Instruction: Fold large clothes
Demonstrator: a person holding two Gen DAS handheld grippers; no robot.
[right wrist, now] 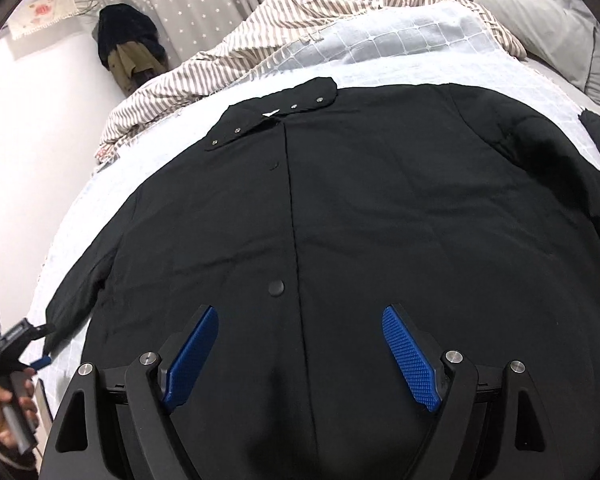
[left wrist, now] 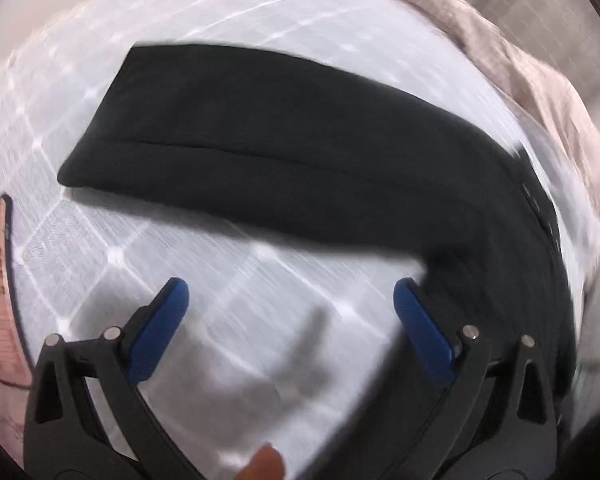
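- Black coat lay flat, front up, on the bed.
- Left gripper stood wide open, empty, beside the sleeve.
- Right gripper hung open, empty, above the coat's near hem.

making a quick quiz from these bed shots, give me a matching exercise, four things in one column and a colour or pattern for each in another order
Things:
1. coat
2. duvet
3. pillow
4. gripper pads

Colour or pattern:
A. blue
B. beige and white stripes
C. black
D. plain grey

Pairs: 1-C, 2-B, 3-D, 4-A
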